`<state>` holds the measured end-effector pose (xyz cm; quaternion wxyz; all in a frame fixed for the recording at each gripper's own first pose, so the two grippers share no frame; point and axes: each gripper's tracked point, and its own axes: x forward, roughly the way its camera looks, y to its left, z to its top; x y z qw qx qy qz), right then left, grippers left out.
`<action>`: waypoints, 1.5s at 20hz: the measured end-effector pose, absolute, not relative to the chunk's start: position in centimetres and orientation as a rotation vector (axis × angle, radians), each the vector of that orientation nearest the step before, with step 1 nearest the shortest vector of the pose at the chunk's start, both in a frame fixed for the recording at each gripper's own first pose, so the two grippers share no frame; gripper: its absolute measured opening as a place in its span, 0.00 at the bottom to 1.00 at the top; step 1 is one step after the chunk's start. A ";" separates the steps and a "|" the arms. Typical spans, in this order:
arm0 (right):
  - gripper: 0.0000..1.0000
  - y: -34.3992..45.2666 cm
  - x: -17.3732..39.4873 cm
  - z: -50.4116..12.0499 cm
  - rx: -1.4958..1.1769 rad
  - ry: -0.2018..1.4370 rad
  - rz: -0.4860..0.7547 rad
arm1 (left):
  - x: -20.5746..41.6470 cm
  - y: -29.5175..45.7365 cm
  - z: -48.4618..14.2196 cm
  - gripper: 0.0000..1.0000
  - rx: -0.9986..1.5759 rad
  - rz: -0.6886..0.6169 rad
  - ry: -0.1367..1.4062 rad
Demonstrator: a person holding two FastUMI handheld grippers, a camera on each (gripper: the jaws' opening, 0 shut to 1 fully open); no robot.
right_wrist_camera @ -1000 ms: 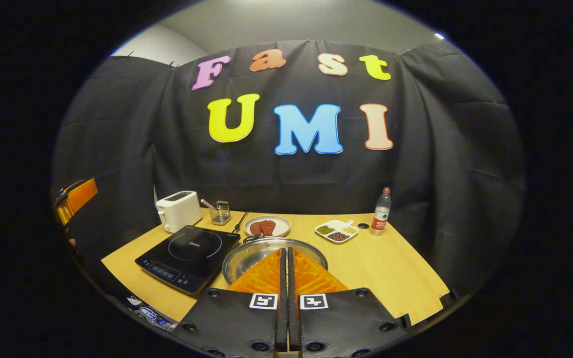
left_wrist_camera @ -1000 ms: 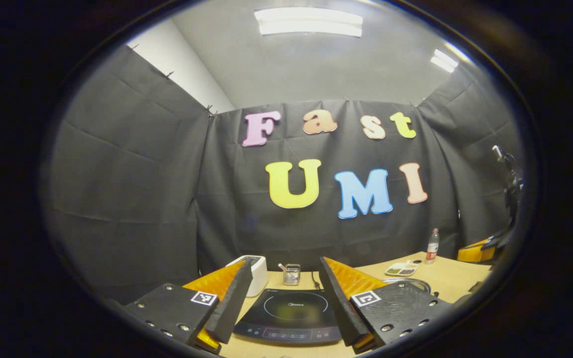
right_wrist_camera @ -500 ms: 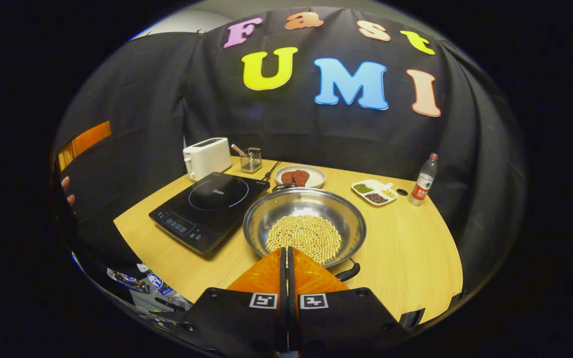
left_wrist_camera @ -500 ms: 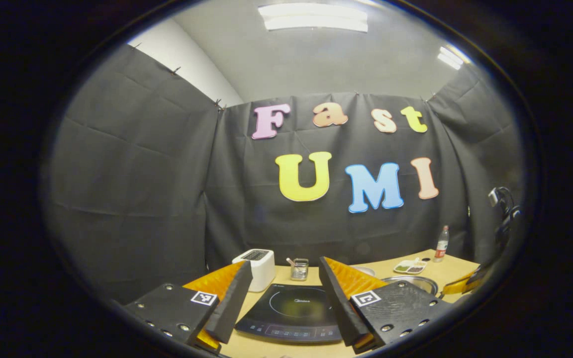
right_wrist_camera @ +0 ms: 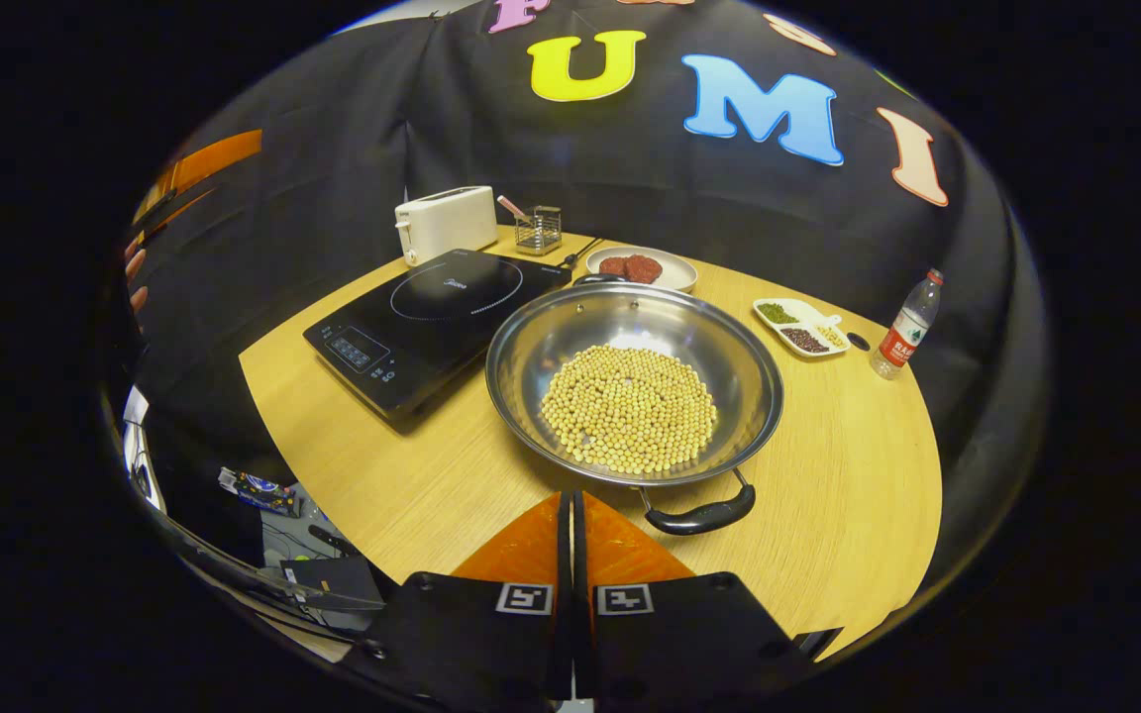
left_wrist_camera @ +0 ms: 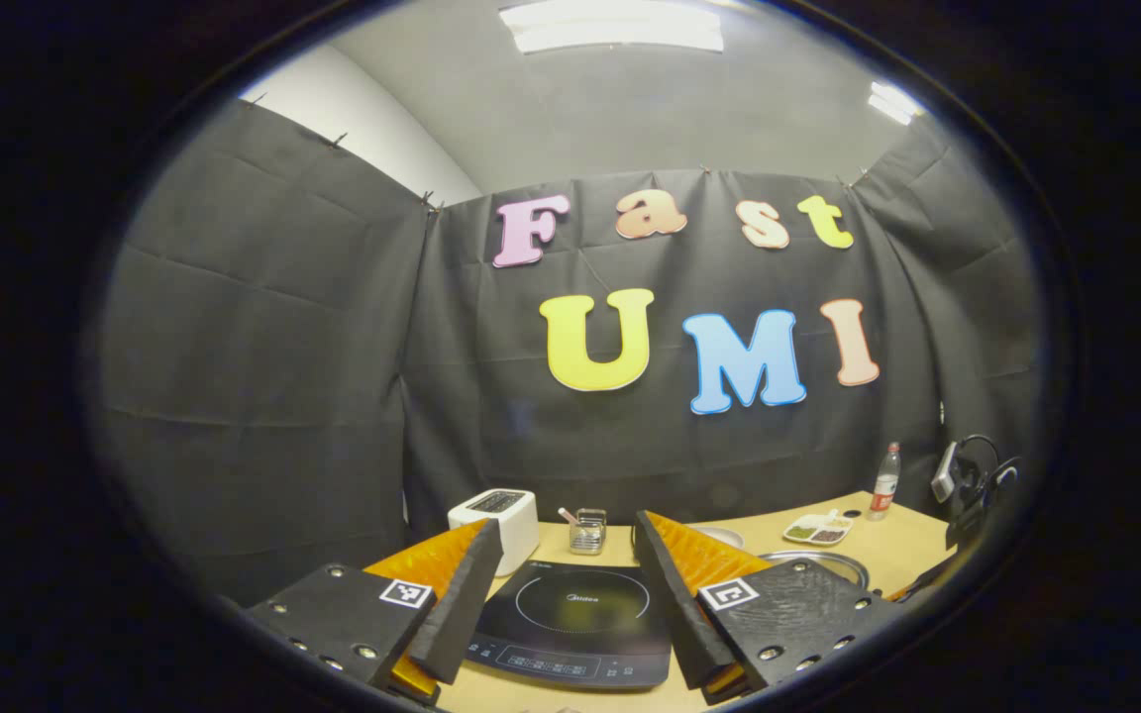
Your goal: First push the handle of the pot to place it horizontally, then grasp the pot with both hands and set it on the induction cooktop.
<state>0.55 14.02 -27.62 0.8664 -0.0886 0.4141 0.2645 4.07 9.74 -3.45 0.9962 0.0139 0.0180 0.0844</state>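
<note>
Pot (right_wrist_camera: 634,391) is coming into full sight as the right gripper (right_wrist_camera: 570,510), fingers pressed together and empty, is tilting down toward its near handle (right_wrist_camera: 697,516).
Left gripper (left_wrist_camera: 559,564) is hanging spread wide over the induction cooktop (left_wrist_camera: 575,620) at the desk's (right_wrist_camera: 858,475) left edge, so pushing isn't starting yet.

Your mock kitchen, inside a cloth-walled booth.
Black cloth (right_wrist_camera: 313,149) surrounds your worktop (right_wrist_camera: 828,475) with toaster (right_wrist_camera: 445,222) and induction cooktop (right_wrist_camera: 432,312).

The left gripper view sits low at the table's (left_wrist_camera: 887,545) near edge, facing level toward the back wall across the cooktop (left_wrist_camera: 575,619). The right gripper view looks down from higher, over the pot (right_wrist_camera: 635,381). Both share the cooktop (right_wrist_camera: 432,317), toaster (left_wrist_camera: 494,515) and bottle (right_wrist_camera: 909,327).
</note>
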 end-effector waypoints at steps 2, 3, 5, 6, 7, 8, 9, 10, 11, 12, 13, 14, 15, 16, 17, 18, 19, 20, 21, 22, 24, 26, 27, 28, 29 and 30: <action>0.02 13.6 1.0 -28.6 -0.187 0.892 0.562 | 4.4 9.4 -3.7 0.79 0.032 0.185 0.049; 0.02 13.4 1.3 -29.0 -0.188 0.901 0.566 | 4.5 9.1 -3.9 0.80 0.035 0.191 0.056; 0.02 13.2 1.7 -29.7 -0.188 0.918 0.574 | 5.1 8.7 -4.0 0.83 0.044 0.201 0.063; 0.02 13.1 2.0 -30.1 -0.183 0.930 0.578 | 5.1 8.4 -4.0 0.85 0.049 0.204 0.063; 0.02 13.2 2.1 -30.5 -0.174 0.946 0.581 | 5.4 8.2 -3.8 0.82 0.053 0.207 0.063; 0.02 13.0 2.3 -30.8 -0.166 0.960 0.579 | 5.7 7.8 -3.8 0.81 0.056 0.209 0.064; 0.02 12.9 2.4 -31.1 -0.159 0.974 0.575 | 6.0 7.4 -3.9 0.81 0.059 0.209 0.067; 0.02 12.9 2.4 -31.0 -0.136 0.984 0.584 | 6.2 7.1 -4.0 0.80 0.061 0.208 0.070; 0.02 13.1 2.5 -31.1 -0.117 0.989 0.590 | 6.4 6.8 -4.2 0.80 0.063 0.207 0.073; 0.02 12.9 2.6 -31.1 -0.109 0.991 0.594 | 6.7 6.4 -4.4 0.80 0.065 0.205 0.075; 0.02 12.8 2.7 -31.3 -0.109 0.991 0.595 | 7.0 6.1 -4.3 0.80 0.065 0.203 0.077; 0.02 12.4 2.8 -31.3 -0.114 0.991 0.594 | 7.1 5.8 -4.5 0.80 0.064 0.201 0.078; 0.02 12.1 3.0 -31.4 -0.116 0.992 0.592 | 7.4 5.5 -4.5 0.82 0.063 0.199 0.079; 0.02 11.7 3.3 -31.4 -0.114 0.994 0.588 | 7.7 5.2 -4.7 0.80 0.062 0.198 0.081; 0.02 11.4 3.5 -31.5 -0.111 0.999 0.583 | 8.1 5.0 -4.8 0.80 0.060 0.197 0.082; 0.02 11.0 3.7 -31.6 -0.108 1.003 0.574 | 8.3 4.8 -4.9 0.80 0.057 0.197 0.082; 0.00 10.6 3.9 -31.7 -0.105 1.007 0.566 | 8.6 4.5 -4.9 0.80 0.054 0.195 0.082; 0.02 10.2 4.2 -31.7 -0.103 1.010 0.559 | 8.8 4.2 -5.0 0.82 0.053 0.193 0.082; 0.02 9.9 4.5 -31.8 -0.101 1.010 0.553 | 9.1 4.0 -5.0 0.80 0.051 0.192 0.081; 0.02 9.5 4.9 -31.9 -0.102 1.010 0.546 | 9.3 3.9 -5.1 0.80 0.049 0.191 0.081; 0.02 8.5 5.5 -32.0 -0.103 1.009 0.528 | 9.8 3.4 -5.3 0.82 0.047 0.186 0.084; 0.02 7.4 6.3 -32.1 -0.102 1.007 0.505 | 10.1 2.9 -5.4 0.80 0.049 0.183 0.086; 0.02 7.0 6.8 -32.2 -0.101 1.006 0.491 | 10.1 2.8 -5.4 0.80 0.050 0.182 0.088; 0.02 6.4 7.2 -32.3 -0.103 1.005 0.474 | 10.3 2.8 -5.5 0.82 0.051 0.184 0.089; 0.02 5.6 7.7 -32.7 -0.111 1.005 0.453 | 10.4 2.7 -5.5 0.80 0.052 0.187 0.091; 0.02 4.9 8.3 -32.9 -0.116 1.007 0.433 | 10.4 2.8 -5.6 0.80 0.052 0.191 0.094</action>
